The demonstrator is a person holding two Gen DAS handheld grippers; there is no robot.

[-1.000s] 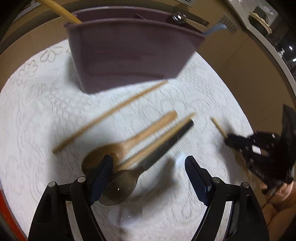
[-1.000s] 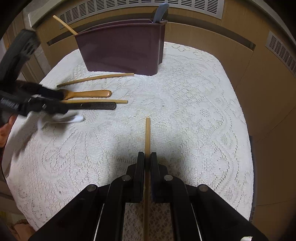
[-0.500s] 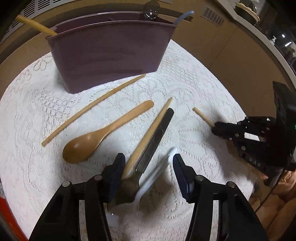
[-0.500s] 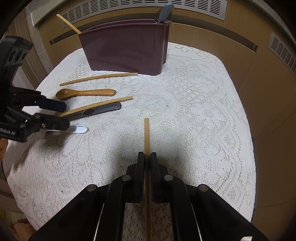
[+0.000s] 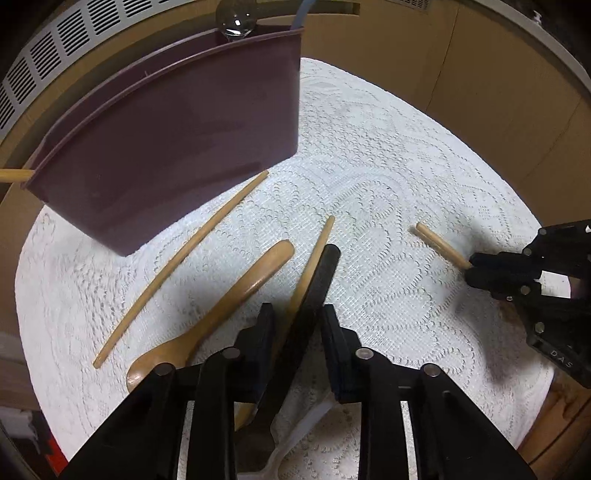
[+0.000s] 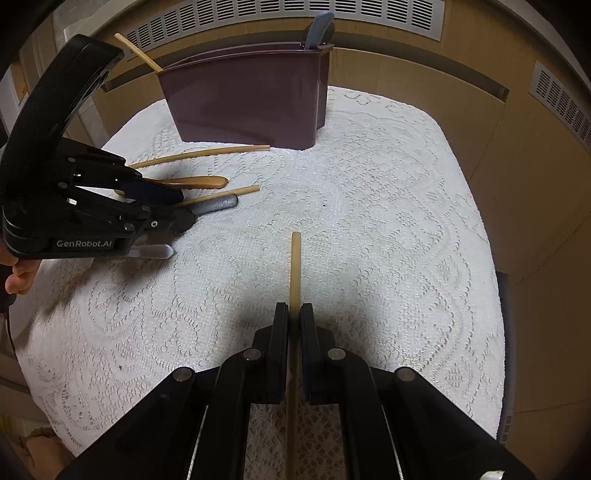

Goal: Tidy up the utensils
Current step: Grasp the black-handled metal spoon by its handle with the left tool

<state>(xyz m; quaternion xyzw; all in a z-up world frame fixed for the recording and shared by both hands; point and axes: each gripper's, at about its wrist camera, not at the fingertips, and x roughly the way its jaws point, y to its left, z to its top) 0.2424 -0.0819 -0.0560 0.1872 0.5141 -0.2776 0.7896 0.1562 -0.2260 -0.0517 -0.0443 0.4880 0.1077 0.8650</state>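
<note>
My left gripper (image 5: 297, 314) is low over the lace cloth, and its jaws are closing. Between them lie the black handle of a dark spoon (image 5: 319, 277) and a wooden chopstick (image 5: 314, 247); thin gaps still show beside the pads. A wooden spoon (image 5: 221, 314) lies just left of them, and a white plastic spoon (image 5: 295, 435) lies under the gripper. My right gripper (image 6: 293, 310) is shut on another chopstick (image 6: 295, 266) that points at the maroon utensil holder (image 6: 251, 103). From the right wrist view, the left gripper (image 6: 186, 206) straddles the dark handle (image 6: 218, 204).
A long chopstick (image 5: 184, 258) lies in front of the holder (image 5: 166, 147). The holder has a chopstick (image 6: 136, 51), a blue-grey handle (image 6: 317, 33) and a clear spoon (image 5: 234, 22) in it. The round table (image 6: 406, 221) drops off all around. A hand (image 6: 22, 275) holds the left gripper.
My left gripper slid from over the spoon bowls along toward the handles, rolled a little and narrowed from wide open to nearly shut around the black handle. My right gripper and its chopstick stayed put.
</note>
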